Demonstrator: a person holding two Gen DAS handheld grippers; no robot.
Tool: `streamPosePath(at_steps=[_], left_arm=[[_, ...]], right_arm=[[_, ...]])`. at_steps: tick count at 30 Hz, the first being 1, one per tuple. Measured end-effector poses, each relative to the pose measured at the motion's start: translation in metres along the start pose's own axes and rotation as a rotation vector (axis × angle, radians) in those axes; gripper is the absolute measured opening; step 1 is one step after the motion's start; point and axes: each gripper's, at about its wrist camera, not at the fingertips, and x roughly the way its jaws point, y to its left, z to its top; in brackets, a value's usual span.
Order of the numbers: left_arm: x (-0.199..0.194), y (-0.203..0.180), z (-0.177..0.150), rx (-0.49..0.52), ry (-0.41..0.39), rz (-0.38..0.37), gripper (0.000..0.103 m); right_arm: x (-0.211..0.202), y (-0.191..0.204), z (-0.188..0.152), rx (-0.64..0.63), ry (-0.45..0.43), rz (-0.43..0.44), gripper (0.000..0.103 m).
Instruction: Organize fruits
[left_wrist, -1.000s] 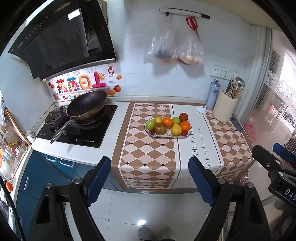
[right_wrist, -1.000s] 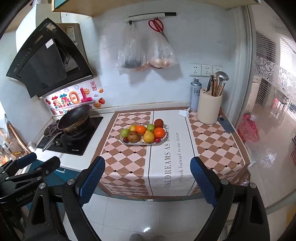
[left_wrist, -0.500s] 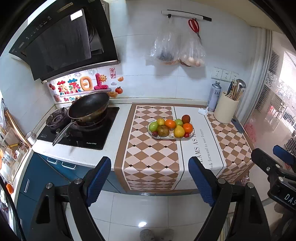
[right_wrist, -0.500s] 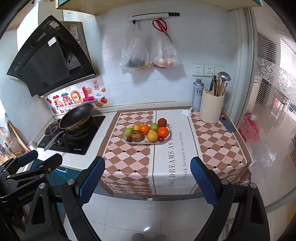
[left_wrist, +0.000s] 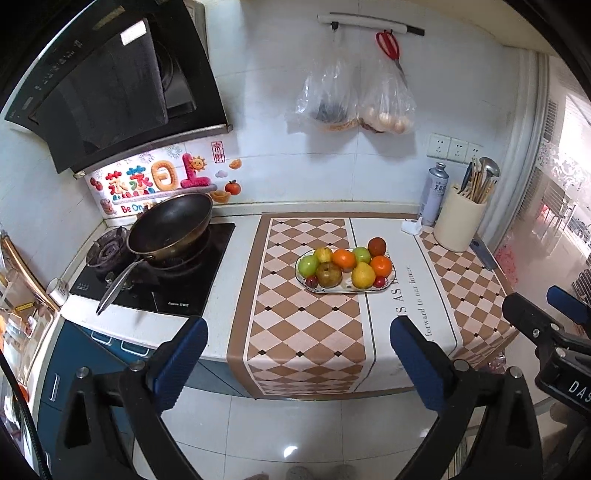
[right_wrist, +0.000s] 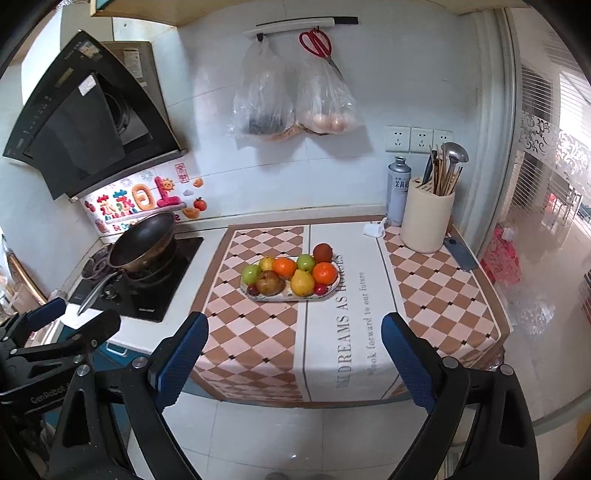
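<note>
Surface cloth reads "DREAMS AS HORSES — look forward to our future". Fruit plate sits mid-cloth, 12 o'clock of both tools, well apart. Left tool and right tool — both released, empty.

One oval patterned plate holds two oranges, two green apples, two yellow pears, two small red fruits.
</note>
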Motion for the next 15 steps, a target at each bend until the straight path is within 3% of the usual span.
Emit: streamPosePath(at_steps=[8, 15], left_arm=[[0.052, 0.001, 0.027, -0.015, 0.045, 0.017, 0.101], [0.084, 0.0, 0.036, -0.027, 0.072, 0.033, 0.101]], right_arm=[[0.06, -0.008, 0.024, 0.001, 0.04, -0.033, 0.099], [0.114, -0.015, 0.034, 0.01, 0.133, -0.046, 0.099]])
